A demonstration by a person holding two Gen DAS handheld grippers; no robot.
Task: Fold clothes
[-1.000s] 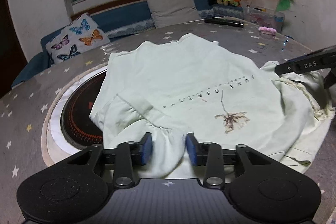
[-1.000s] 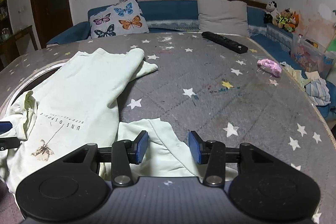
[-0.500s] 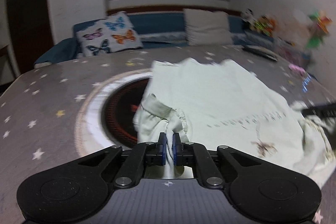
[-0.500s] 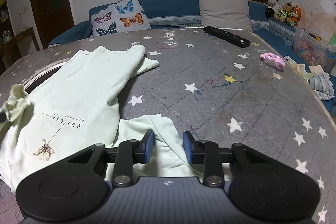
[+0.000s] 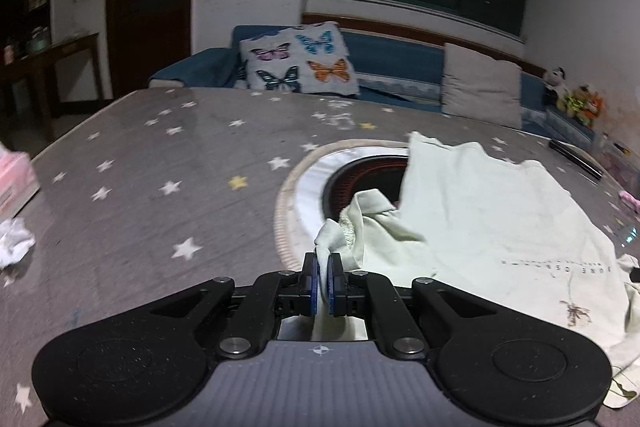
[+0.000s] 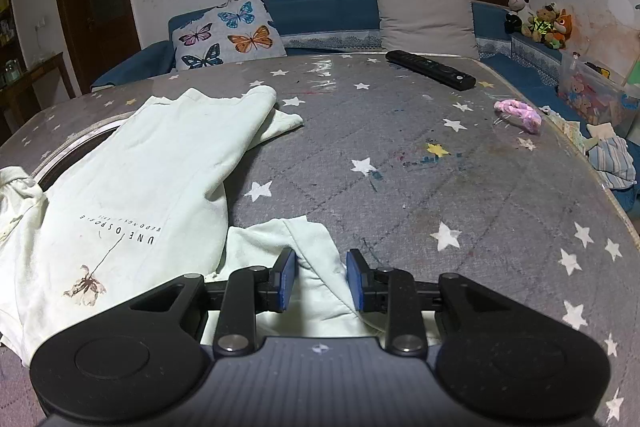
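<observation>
The pale green shirt [image 5: 492, 227] lay spread on the starred worktop [image 6: 420, 167]. The left claw [image 5: 322, 281] was clenched on its sleeve cuff; the right claw [image 6: 321, 281] stood released, straddling the other sleeve.

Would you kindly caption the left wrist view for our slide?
Left gripper shut on the pale green shirt's sleeve, lifting it above the star-patterned table.
</observation>
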